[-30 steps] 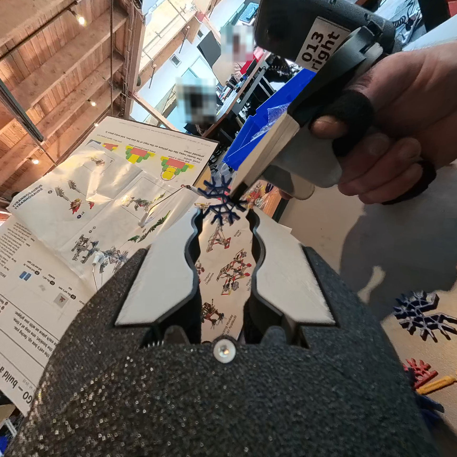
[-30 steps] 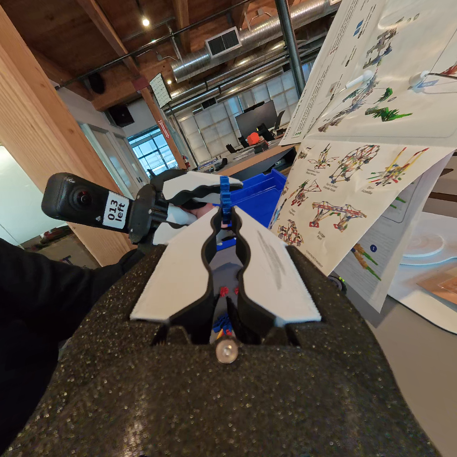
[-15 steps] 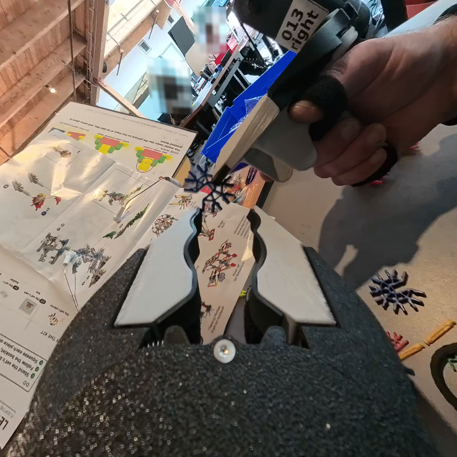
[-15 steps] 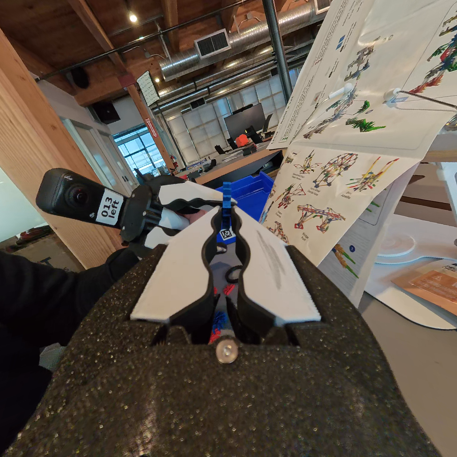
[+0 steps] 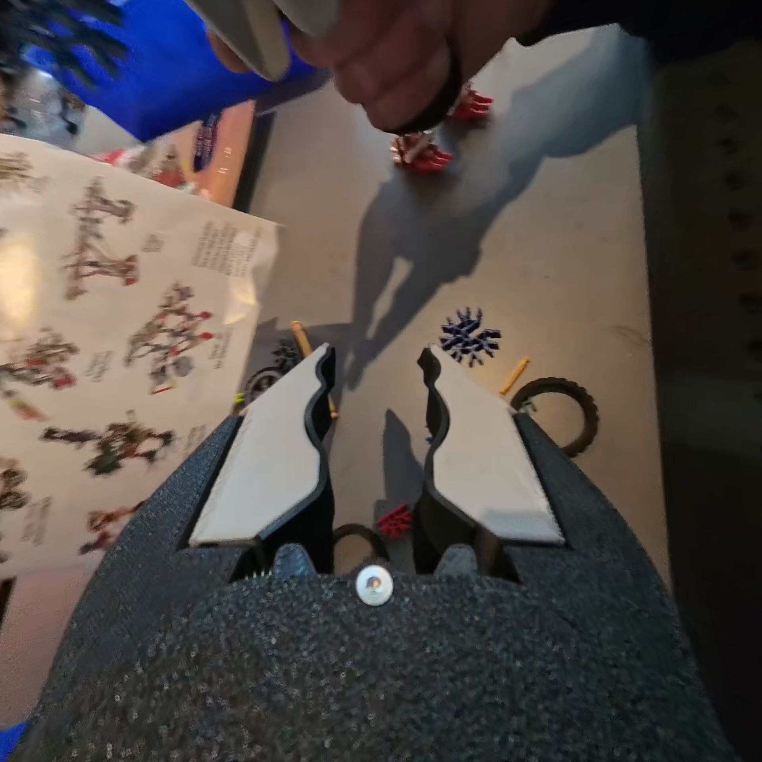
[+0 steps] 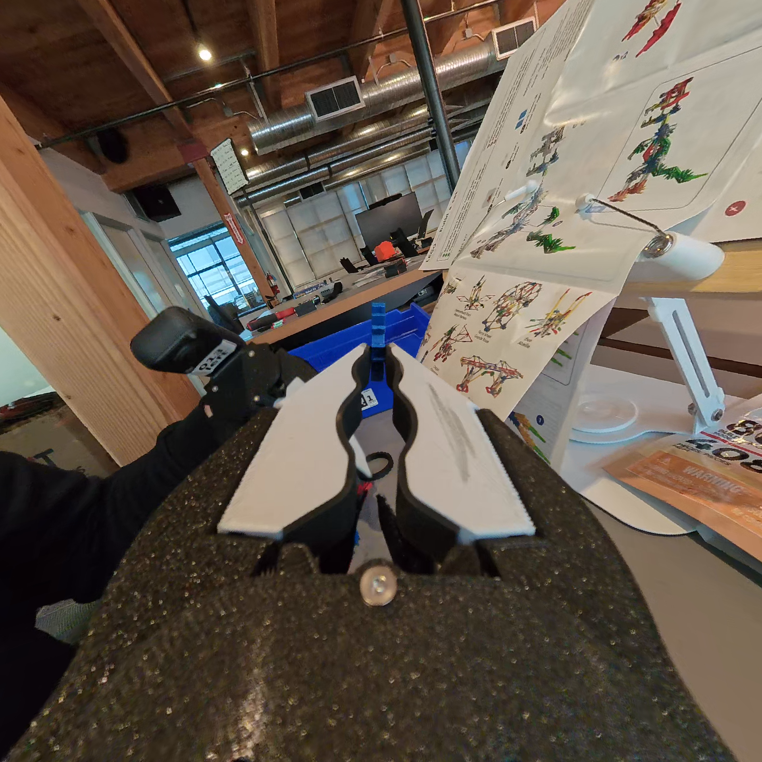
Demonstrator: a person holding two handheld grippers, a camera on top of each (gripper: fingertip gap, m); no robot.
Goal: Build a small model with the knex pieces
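Over the grey counter point(image 5: 577, 255) our left tongs point(image 5: 377, 356) hang released, tips spread wide above bare surface, a dark blue snowflake connector point(image 5: 470, 336) just beside the right tip and a black tyre ring point(image 5: 589, 416) near it. Our right tongs point(image 6: 377, 350) are clenched on a blue connector point(image 6: 377, 325), held edge-on before the blue bin point(image 6: 330, 350), with the instruction sheet point(image 6: 515, 313) close on the right.

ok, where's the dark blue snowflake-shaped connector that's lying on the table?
Left wrist view: the dark blue snowflake-shaped plastic connector lies on the grey table, just past the left hand-held gripper's right fingertip, beside a thin yellow rod.
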